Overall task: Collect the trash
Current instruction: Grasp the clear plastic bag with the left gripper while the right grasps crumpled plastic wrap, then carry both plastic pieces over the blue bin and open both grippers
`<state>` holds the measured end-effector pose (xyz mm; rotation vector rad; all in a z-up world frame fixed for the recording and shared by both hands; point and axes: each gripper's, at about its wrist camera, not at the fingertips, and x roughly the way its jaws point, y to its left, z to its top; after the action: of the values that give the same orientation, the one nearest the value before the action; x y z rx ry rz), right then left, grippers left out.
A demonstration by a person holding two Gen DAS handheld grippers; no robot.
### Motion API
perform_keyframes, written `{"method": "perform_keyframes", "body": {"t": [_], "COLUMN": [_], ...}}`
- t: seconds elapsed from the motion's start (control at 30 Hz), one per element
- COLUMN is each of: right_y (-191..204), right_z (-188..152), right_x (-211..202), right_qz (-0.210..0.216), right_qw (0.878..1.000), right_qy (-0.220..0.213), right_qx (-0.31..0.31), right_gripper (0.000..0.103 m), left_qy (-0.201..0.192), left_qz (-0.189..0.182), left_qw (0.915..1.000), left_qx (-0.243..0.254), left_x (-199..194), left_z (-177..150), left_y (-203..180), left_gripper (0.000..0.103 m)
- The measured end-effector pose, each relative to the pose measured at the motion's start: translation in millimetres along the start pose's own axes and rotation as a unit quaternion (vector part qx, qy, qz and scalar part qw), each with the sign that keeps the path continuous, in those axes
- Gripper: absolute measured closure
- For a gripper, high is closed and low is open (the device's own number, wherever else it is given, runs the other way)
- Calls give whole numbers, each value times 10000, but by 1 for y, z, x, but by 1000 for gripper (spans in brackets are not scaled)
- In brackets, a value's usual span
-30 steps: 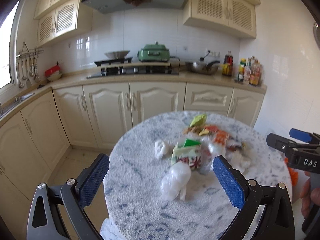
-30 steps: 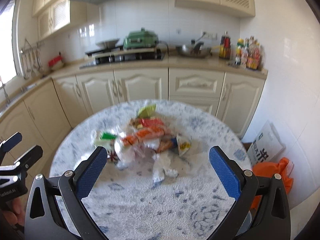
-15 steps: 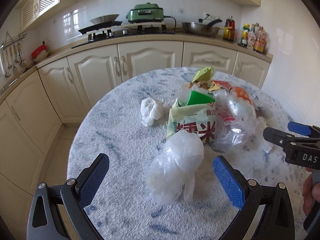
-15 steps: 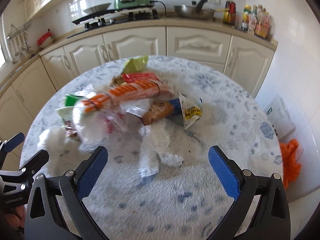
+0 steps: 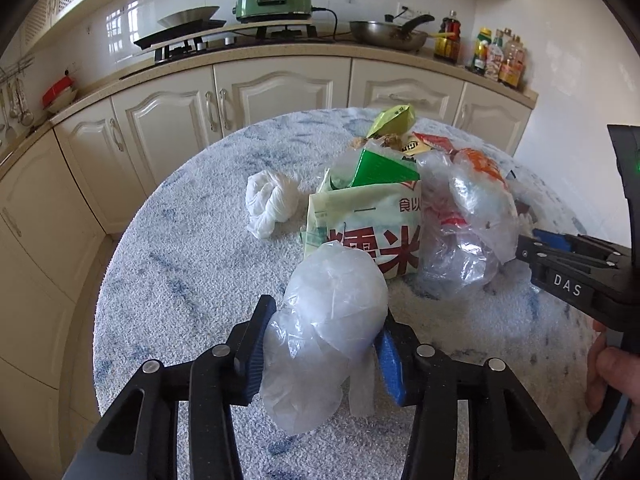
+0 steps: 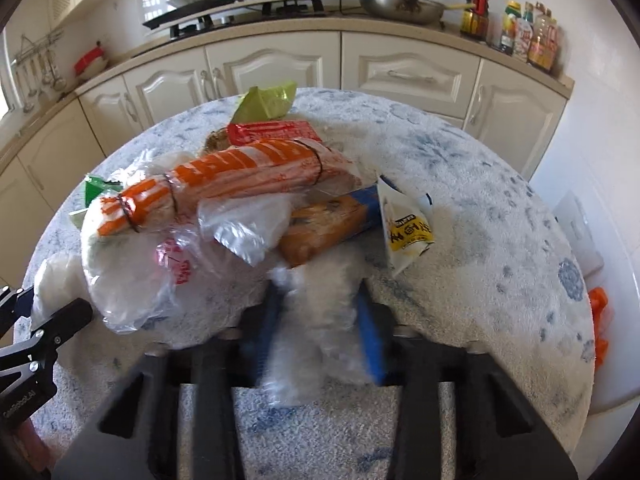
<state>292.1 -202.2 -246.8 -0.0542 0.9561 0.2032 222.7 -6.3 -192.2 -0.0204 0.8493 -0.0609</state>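
Observation:
A heap of trash lies on the round speckled table (image 5: 180,260): a pale rice bag (image 5: 368,224), a white knotted bag (image 5: 268,204), an orange-striped package (image 6: 240,180), a biscuit pack (image 6: 328,228) and a yellow sachet (image 6: 408,228). My left gripper (image 5: 324,344) is closing its jaws, and its pads press a puffy clear plastic bag (image 5: 332,312) at the near side of the heap. My right gripper (image 6: 320,320), blurred, is closing on a crumpled clear plastic wrap (image 6: 316,304) in front of the biscuit pack. Each gripper shows at the edge of the other's view.
Cream cabinets (image 5: 272,88) and a counter with a stove, a wok (image 5: 384,34) and bottles (image 5: 496,58) run behind the table. An orange bag (image 6: 598,320) lies on the floor to the right. A hand (image 5: 608,372) holds the right gripper's handle.
Both grippers came down and closer to the heap. Their jaws went from wide open to closed, the left on the clear bag, the right on the crumpled wrap.

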Motion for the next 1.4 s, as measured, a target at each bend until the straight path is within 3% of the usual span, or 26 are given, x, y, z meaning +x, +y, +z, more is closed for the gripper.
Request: {"method": "perform_keyframes", "body": {"t": [0.1, 0.33, 0.67, 1.07, 1.4], "right_y": [-1, -7, -25, -62, -120], "right_z": [-4, -17, -29, -39, -53], "right_x": [-4, -27, -85, -153, -212], "right_qz": [81, 186, 268, 566, 292], "right_qw": [10000, 9997, 9979, 9897, 9787], "right_qy": [8, -76, -532, -1175, -1758], "right_qx": [30, 106, 273, 595, 1024], "right_gripper": [83, 83, 83, 83, 83], "left_qy": [-67, -225, -603, -1124, -1461], "left_qz": [-35, -119, -243, -505, -1062], "left_qw": [10000, 9997, 9979, 9921, 9816], "left_qx": [30, 12, 30, 245, 614], "left_x": [-3, -19, -61, -113, -137], "left_z": [-2, -18, -23, -15, 4], "left_y": [0, -8, -26, -78, -145], "left_gripper": [62, 63, 63, 63, 63]}}
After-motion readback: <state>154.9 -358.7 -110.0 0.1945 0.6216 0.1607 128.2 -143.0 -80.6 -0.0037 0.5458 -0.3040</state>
